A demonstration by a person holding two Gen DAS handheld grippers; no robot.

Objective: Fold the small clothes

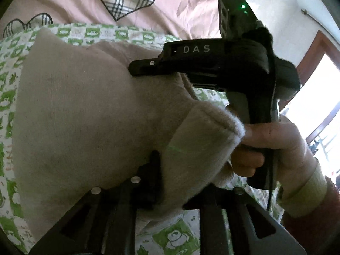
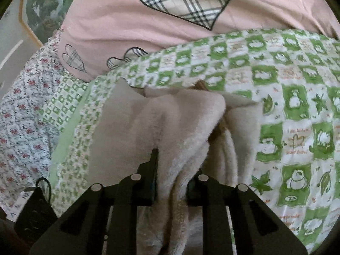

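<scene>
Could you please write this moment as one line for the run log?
stage: folding | left gripper: shut on beige garment | right gripper: shut on beige garment | surface: green checked sheet

Bed (image 2: 31, 127) with floral-print sheet showing at 9 o'clock. On it: pink quilt (image 2: 119, 17) with plaid hearts, at 12 o'clock; green-and-white checked cartoon cover (image 2: 286, 97) from centre to 3 o'clock. Beige fleece garment (image 2: 176, 123) lies bunched on the checked cover, centre to 6 o'clock.
</scene>
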